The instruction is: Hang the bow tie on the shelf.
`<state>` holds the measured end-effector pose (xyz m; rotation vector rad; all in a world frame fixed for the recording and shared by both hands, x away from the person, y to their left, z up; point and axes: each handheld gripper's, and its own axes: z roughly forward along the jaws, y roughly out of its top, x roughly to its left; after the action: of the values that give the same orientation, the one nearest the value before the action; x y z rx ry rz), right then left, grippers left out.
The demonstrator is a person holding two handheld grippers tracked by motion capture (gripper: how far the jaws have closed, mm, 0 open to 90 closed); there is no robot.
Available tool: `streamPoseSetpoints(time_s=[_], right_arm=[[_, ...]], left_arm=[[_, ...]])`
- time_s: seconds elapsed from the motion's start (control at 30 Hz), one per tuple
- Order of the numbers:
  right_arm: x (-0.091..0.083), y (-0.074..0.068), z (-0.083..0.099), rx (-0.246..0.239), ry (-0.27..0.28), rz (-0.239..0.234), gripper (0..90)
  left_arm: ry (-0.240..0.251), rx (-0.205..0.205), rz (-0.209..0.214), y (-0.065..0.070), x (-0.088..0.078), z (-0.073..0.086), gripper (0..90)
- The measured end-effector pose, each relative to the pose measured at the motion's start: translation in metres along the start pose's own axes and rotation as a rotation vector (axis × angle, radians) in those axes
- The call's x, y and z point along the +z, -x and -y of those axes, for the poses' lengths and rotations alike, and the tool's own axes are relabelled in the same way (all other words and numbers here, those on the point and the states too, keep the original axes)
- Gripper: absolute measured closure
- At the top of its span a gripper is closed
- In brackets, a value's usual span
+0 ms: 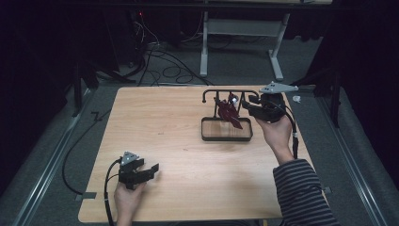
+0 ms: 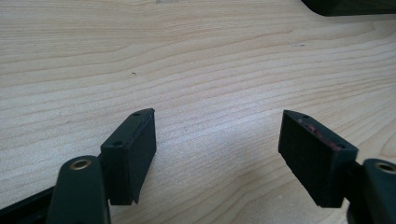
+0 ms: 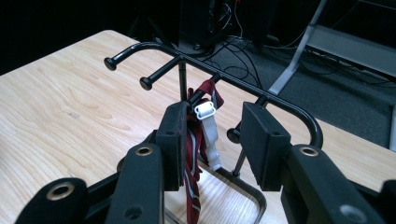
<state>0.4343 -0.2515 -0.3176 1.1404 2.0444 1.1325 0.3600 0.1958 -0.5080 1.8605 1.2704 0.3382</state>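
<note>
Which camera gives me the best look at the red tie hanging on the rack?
The right gripper view: the red tie hangs close up from a peg of the rack, its white clip plain to see. In the high view the tie is small and dim.

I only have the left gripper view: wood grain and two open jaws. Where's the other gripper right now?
Observer: The right gripper is at a black rack on the far right of the table.
Operator: Anything on that rack?
Observer: A dark red tie with a white clip hangs from one peg.
Operator: Is it gripped?
Observer: No. The jaws stand open, and the tie hangs between them, close to one pad.
</note>
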Motion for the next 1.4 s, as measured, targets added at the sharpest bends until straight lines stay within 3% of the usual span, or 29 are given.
streamPoseSetpoints(time_s=[0.8,1.4], right_arm=[[-0.020,0.012,0.026,0.041,0.003,0.000,61.6],[-0.034,0.017,0.070,0.111,-0.003,0.007,61.3]], left_arm=[[-0.002,0.004,-0.003,0.000,0.000,0.000,28.3],[-0.003,0.007,-0.005,0.000,0.000,0.000,28.3]])
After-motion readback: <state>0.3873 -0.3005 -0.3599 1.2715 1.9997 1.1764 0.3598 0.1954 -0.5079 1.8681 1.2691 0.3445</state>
